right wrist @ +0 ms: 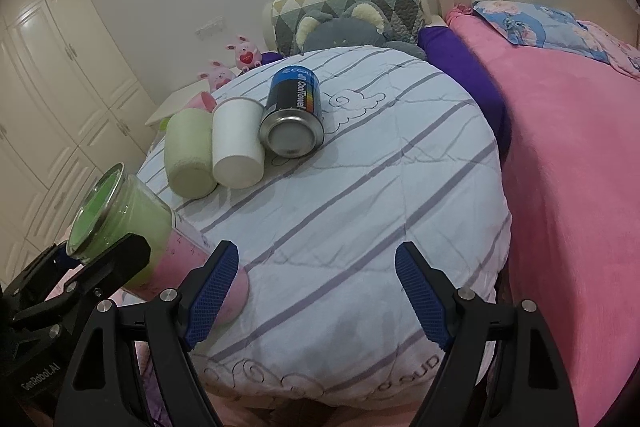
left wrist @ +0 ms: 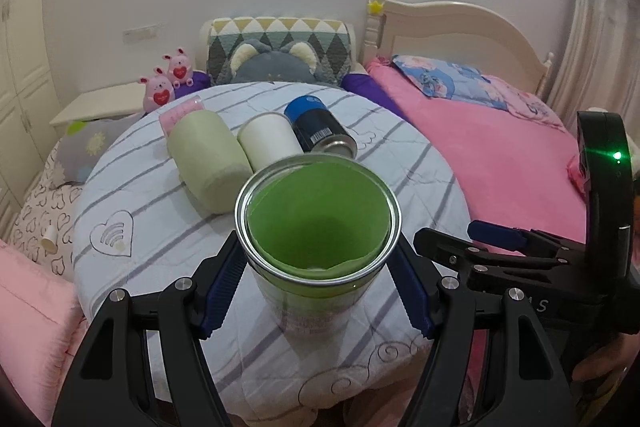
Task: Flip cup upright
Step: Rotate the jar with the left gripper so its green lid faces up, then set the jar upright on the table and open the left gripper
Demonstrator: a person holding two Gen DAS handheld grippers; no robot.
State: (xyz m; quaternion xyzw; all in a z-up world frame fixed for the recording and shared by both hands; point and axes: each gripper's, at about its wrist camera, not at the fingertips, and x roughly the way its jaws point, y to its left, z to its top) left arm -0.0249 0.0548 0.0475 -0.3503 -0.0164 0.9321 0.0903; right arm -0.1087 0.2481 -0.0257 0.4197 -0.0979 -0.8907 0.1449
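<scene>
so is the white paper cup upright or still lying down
Lying on its side: the white paper cup rests lengthwise on the striped quilt, between the pale green cup and blue can.

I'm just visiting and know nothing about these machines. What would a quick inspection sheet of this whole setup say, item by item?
Surface: round table under a white quilt with grey stripes.
Job's things: green-lined cup, metal rim, mouth towards the left camera, tilted in the right view, held at its sides.
Clutter: pale green cup, white cup and blue can, all lying on their sides in a row; a pink object behind them.
Grippers: left claw shut on the cup; right claw open, holding nothing.
Cables: nothing seen.
Surroundings: pink bed, grey plush cushion, two pink toys, white wardrobe.
</scene>
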